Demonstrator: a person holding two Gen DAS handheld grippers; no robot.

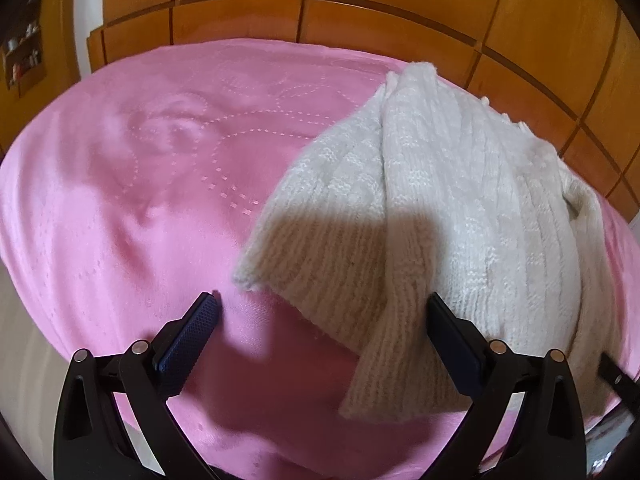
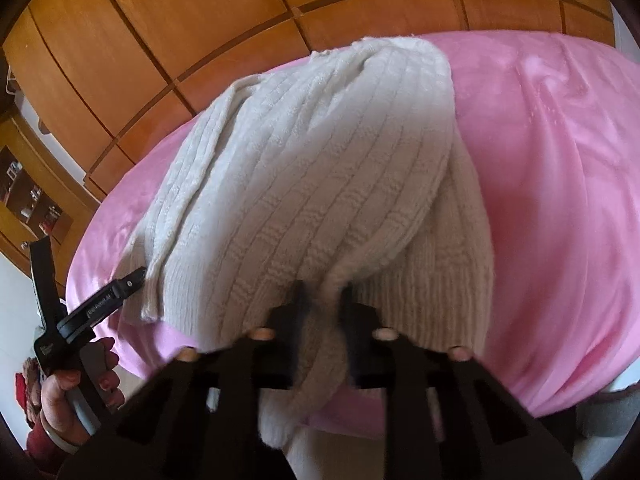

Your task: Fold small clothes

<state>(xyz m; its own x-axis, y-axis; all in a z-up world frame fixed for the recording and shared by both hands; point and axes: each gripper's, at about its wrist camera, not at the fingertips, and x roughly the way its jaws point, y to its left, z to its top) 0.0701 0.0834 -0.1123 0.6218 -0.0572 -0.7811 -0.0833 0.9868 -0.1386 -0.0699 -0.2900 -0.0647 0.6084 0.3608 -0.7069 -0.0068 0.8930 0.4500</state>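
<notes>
While the left hand-held gripper hangs with its jaws spread wide above the pink blanket, the right hand-held gripper has its jaws drawn together on a bunched fold of the cream knitted sweater, with the wool squeezed between the black fingers and hanging down below them. The sweater lies on the blanket-covered bed, partly folded over itself, with one ribbed layer draped across another. In the left wrist view its ribbed hem reaches down between the open jaws; the right finger stands just against the knit, while the left one, with its blue textured pad, is over bare pink cloth, apart from the sweater's corner. In the right wrist view the left hand-held gripper appears at the lower left, held by a person's hand, its tip just beside the sweater's edge. Wooden panelling rises behind the bed.
</notes>
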